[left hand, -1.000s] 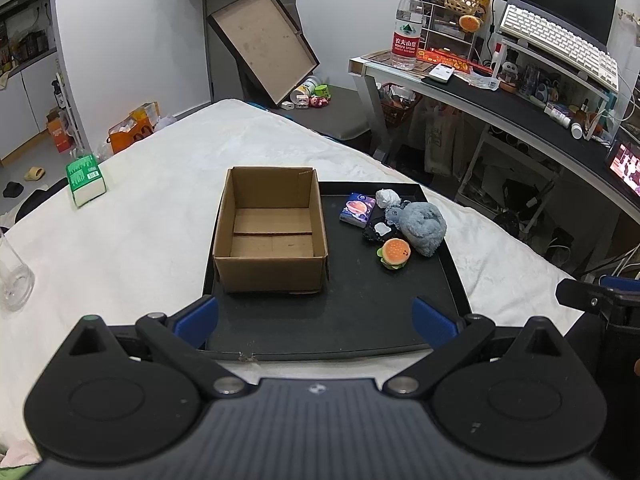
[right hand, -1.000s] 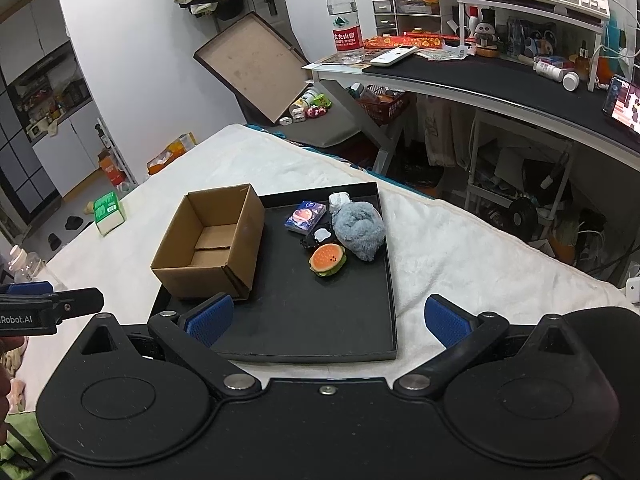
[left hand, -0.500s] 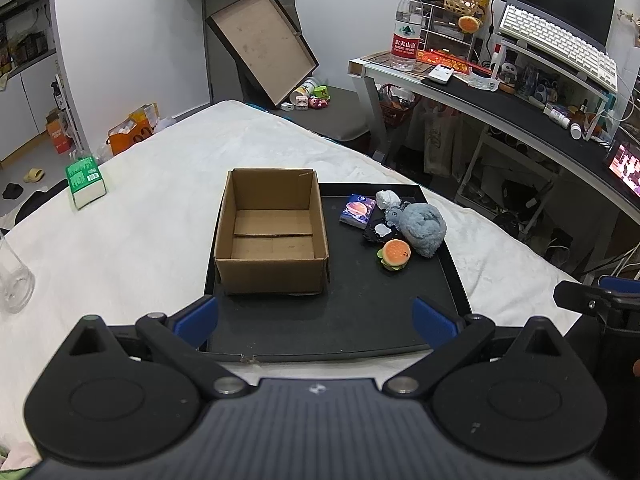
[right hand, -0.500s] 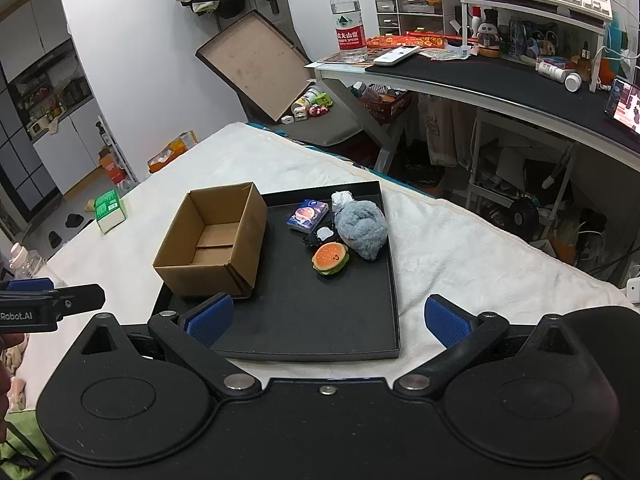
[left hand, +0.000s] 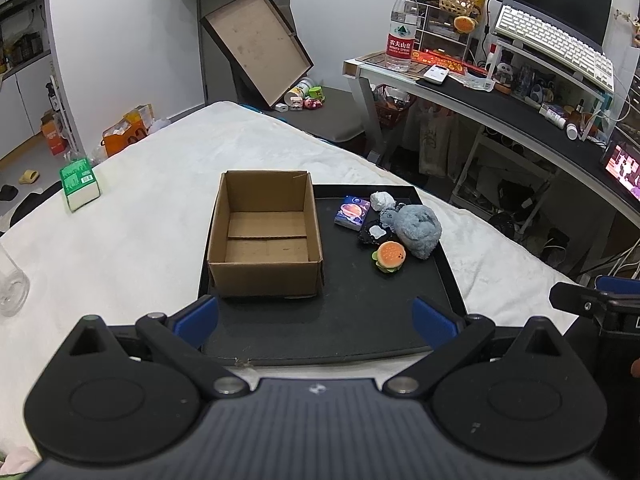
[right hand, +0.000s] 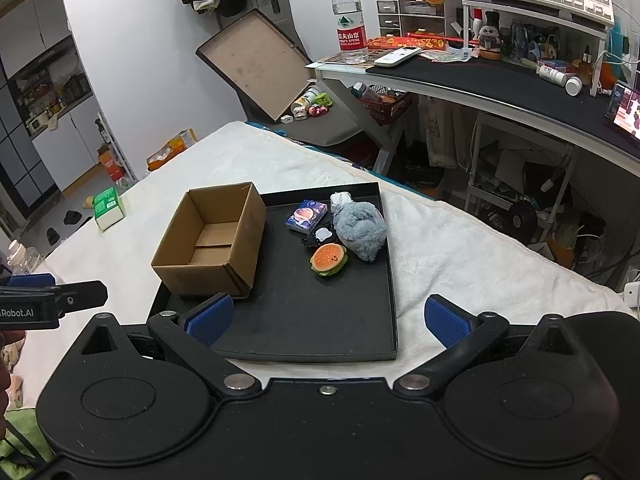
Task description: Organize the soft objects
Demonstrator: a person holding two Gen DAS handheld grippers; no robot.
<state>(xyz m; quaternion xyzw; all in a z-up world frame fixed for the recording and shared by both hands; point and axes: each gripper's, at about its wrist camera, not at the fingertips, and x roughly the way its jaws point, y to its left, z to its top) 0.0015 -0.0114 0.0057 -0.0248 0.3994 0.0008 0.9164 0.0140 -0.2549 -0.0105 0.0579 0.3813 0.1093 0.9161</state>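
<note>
Ahead of spread jaws, grey plush, untouched

The supporting surface is a bed covered with a white fleece blanket. A black rectangular tray lies flat on the blanket near the front edge. A green-and-white carton lies on the blanket to the left, well apart from the tray. A clear glass vessel, cut off by the frame, stands at the far left edge. In the right wrist view the tray sits turned slightly on the same blanket.
</note>
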